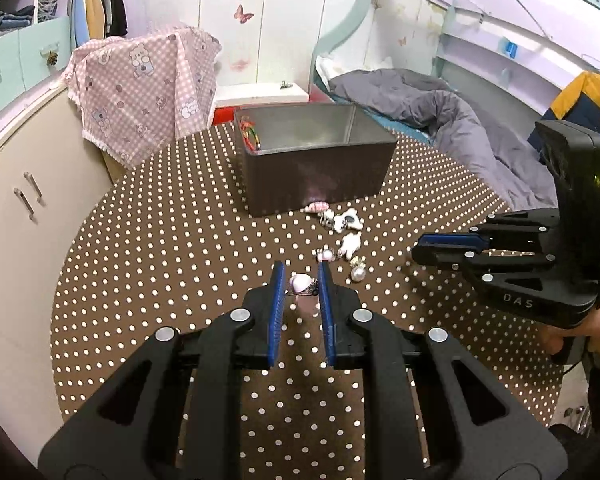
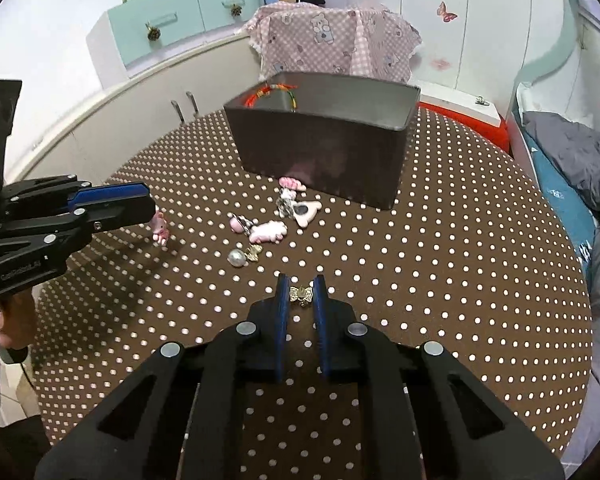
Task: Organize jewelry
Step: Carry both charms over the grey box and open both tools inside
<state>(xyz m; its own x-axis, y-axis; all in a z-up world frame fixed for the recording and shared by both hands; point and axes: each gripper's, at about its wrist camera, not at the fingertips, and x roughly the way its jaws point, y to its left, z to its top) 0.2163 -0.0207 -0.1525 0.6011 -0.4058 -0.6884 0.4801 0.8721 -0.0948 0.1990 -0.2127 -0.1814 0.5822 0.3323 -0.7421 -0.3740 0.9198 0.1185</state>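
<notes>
A dark grey box [image 1: 320,176] stands on the brown dotted table [image 1: 160,260]; a red and green cord bracelet [image 1: 250,136] hangs inside its left end. Loose pink, white and pearl jewelry pieces [image 1: 346,236] lie in front of the box. My left gripper [image 1: 301,276] is shut on a pink charm [image 1: 300,283]; the charm also shows in the right wrist view [image 2: 160,227]. My right gripper [image 2: 300,285] is shut on a small gold bow piece [image 2: 301,294], just above the table. The box [image 2: 324,156] and the loose pieces [image 2: 268,220] lie beyond it.
A pink checked cloth [image 1: 140,88] covers something behind the table. White cabinets [image 1: 16,184] stand to the left. A bed with a grey duvet [image 1: 440,116] lies to the right. A red and white stool [image 1: 256,100] stands behind the box.
</notes>
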